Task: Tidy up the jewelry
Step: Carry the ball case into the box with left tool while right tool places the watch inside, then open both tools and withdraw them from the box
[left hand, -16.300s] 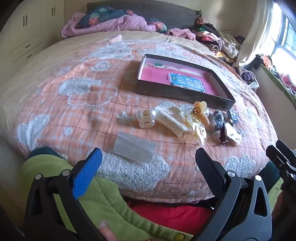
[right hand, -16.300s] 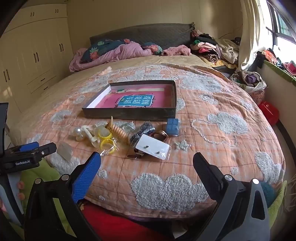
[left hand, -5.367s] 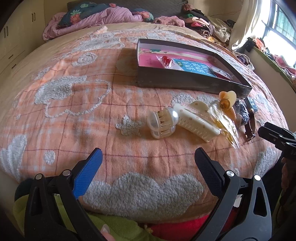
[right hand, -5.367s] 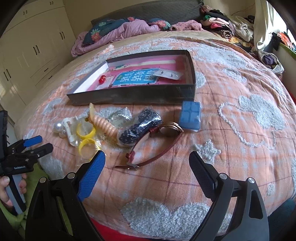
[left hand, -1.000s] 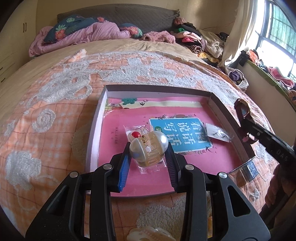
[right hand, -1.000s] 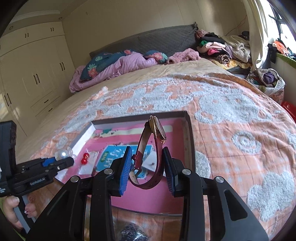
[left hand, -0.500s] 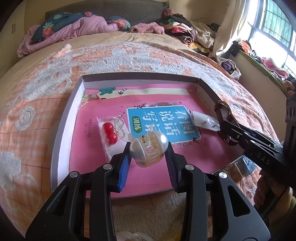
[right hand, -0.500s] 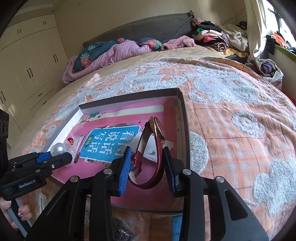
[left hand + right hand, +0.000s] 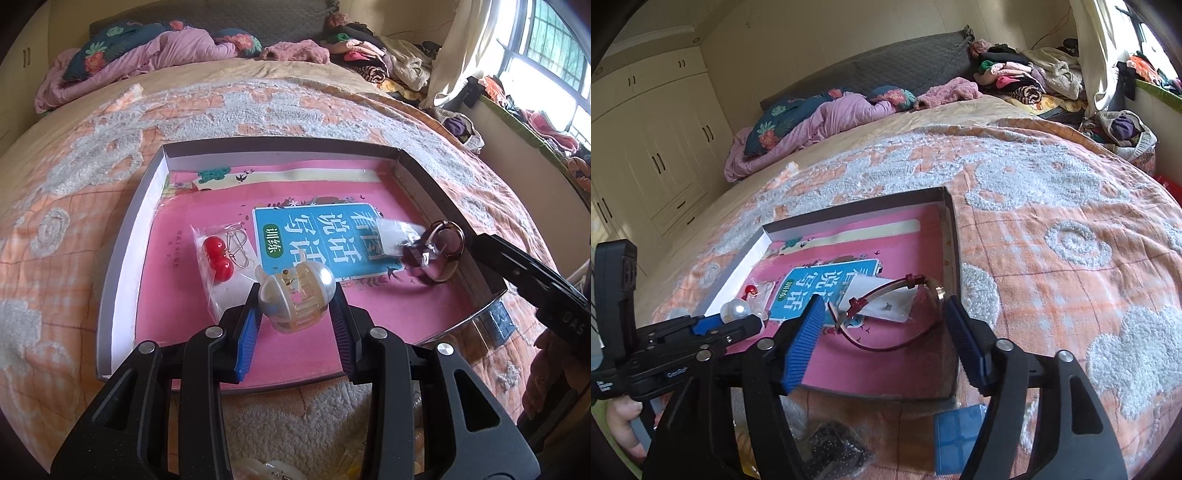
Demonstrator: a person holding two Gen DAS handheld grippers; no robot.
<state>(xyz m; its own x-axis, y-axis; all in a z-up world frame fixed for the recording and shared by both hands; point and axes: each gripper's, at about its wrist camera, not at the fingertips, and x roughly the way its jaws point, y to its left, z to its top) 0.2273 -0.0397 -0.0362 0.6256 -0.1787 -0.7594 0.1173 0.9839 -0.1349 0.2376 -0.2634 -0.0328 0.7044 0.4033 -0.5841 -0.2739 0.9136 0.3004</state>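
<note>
Your right tool (image 9: 886,325) is opening, dropping the watch (image 9: 901,314) into the box (image 9: 122,251); your left tool (image 9: 295,314) is clamped on the pearl clip (image 9: 297,297); the blue case (image 9: 960,439) waits at the bed's near edge.

The pearl hair claw (image 9: 297,299) is showing glossy, pearly plastic with translucent amber teeth. The watch (image 9: 905,314) is showing a smooth maroon strap, seemingly leather, and a shiny gold-toned metal case. The red earrings (image 9: 219,256) are gleaming inside a clear, crinkly plastic bag. The box (image 9: 122,258) is looking like matt card, lined with a glossy pink paper booklet (image 9: 317,236). The bedspread (image 9: 1071,258) is lying as rough, tufted cloth. The fingers (image 9: 245,339) are wearing ribbed blue pads on matt black plastic.
</note>
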